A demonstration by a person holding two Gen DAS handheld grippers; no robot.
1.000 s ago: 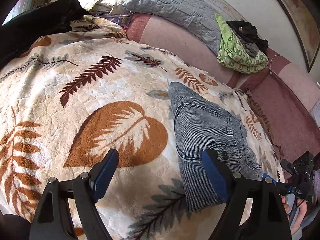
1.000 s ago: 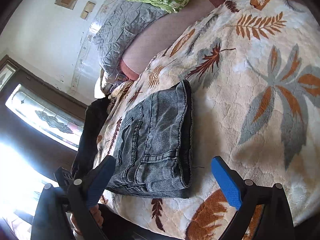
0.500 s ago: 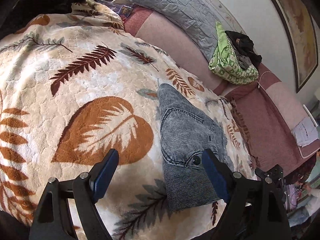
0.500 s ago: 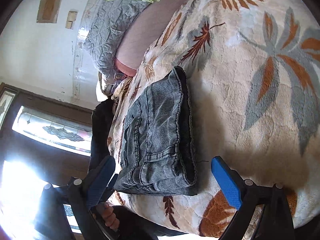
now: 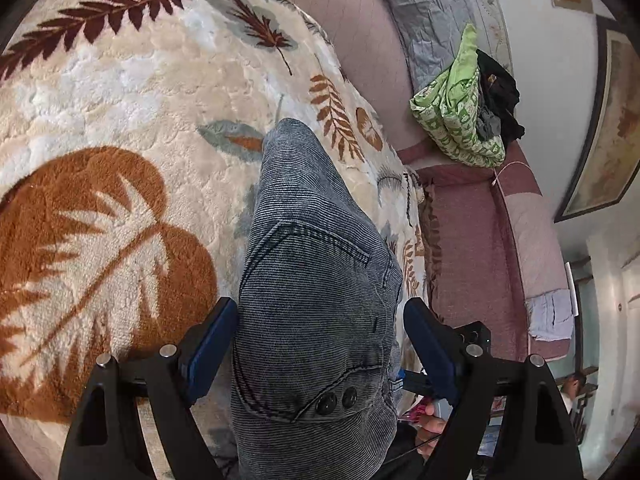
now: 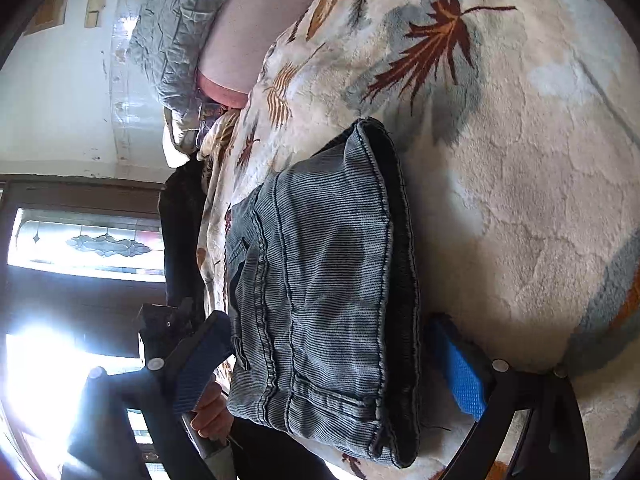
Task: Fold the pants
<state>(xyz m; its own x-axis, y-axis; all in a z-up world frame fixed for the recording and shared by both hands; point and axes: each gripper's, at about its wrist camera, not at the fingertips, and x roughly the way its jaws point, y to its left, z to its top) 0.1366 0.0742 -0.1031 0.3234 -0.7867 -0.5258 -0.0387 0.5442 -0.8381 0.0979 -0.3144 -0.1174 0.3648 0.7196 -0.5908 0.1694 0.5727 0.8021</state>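
Observation:
The folded grey-blue corduroy pants (image 5: pixel 316 280) lie on a cream leaf-patterned blanket (image 5: pixel 120 128) on a bed. In the left wrist view my left gripper (image 5: pixel 316 344) is open, its blue pads on either side of the folded bundle's near end, by the two dark buttons (image 5: pixel 334 400). In the right wrist view the pants (image 6: pixel 320 272) lie between the open fingers of my right gripper (image 6: pixel 324 364), which straddles the stacked hem edge. Neither gripper's pads press on the cloth. The other gripper shows at the edge of each view.
A mauve sofa back (image 5: pixel 472 240) runs behind the bed with a grey quilted pillow (image 5: pixel 432 12) and a green patterned cloth pile (image 5: pixel 456 108). A dark garment (image 6: pixel 180 232) lies at the blanket's far edge by a bright window (image 6: pixel 88 240).
Both grippers have moved in toward the folded pants; the bundle now sits between each gripper's open fingers. The pants have not changed shape.

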